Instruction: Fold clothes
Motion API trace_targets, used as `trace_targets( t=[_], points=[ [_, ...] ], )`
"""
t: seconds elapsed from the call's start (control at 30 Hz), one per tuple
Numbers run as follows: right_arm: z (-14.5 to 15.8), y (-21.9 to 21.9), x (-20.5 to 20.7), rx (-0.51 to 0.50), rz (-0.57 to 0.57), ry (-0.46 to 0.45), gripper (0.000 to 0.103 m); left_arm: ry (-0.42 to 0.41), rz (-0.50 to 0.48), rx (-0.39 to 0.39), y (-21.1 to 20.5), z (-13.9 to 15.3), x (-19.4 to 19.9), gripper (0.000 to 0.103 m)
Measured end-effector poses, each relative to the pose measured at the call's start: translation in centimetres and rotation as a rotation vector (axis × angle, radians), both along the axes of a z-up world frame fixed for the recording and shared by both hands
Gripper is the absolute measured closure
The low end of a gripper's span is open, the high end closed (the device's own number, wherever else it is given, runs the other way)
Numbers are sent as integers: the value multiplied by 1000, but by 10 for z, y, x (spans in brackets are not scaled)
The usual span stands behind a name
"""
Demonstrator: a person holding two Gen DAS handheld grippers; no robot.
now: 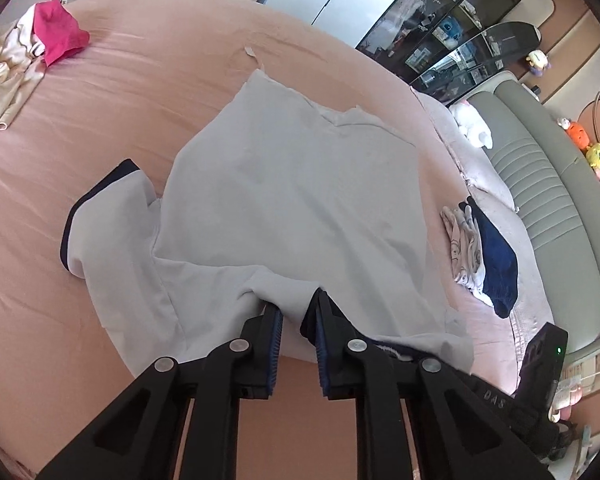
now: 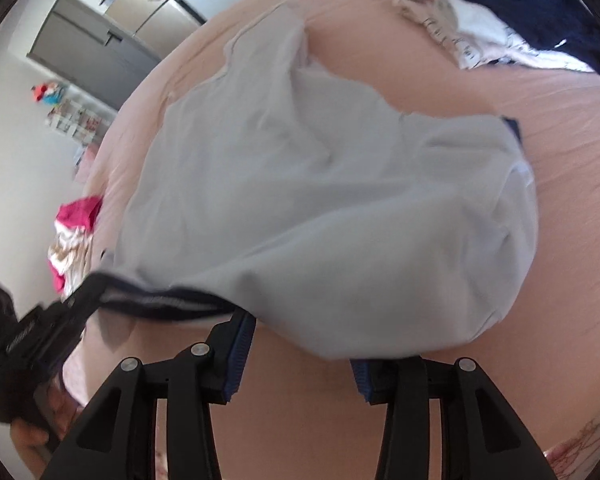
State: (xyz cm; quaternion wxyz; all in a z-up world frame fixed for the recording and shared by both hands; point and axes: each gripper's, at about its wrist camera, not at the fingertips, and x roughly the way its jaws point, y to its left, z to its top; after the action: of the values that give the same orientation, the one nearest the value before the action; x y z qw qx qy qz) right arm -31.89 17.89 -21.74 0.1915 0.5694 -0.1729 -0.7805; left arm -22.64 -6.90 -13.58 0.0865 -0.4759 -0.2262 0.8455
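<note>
So the shirt is a pale grey tee with navy trim, lying mostly spread on the pink bed, and its long axis runs straight away from both grippers, collar end near them and hem at the far side. The left gripper is pinched on a bunch of the near edge, right by the navy collar; cloth sits clamped between its blue pads. The right gripper is the murkier one: its jaws stand clearly apart and the shirt's right shoulder droops over and in front of them, hiding the tips, so I can't tell if it's actually gripping anything or just sitting under loose fabric. One sleeve sticks out flat to the left in the left view. Far as I can judge, whatever fold comes next depends on both hands having that near edge, since the body stretches directly forward from them. The left one looks set, the right probably needs to bite first. Other clothes are piled off to the side, well apart.
</note>
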Motion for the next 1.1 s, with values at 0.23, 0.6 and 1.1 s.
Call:
trace_targets(
  t=[0.23,0.6,1.1],
  points=[
    [45,2,13,-35,8,246,69,30,-58,-66,3,15,32,90],
    [-2,27,67,54,55,9,96,-102,-125,-89,-3,-16,66,90],
    [9,-78,62,466,333,322,52,-6,-226,-262,23,5,54,82]
  ],
)
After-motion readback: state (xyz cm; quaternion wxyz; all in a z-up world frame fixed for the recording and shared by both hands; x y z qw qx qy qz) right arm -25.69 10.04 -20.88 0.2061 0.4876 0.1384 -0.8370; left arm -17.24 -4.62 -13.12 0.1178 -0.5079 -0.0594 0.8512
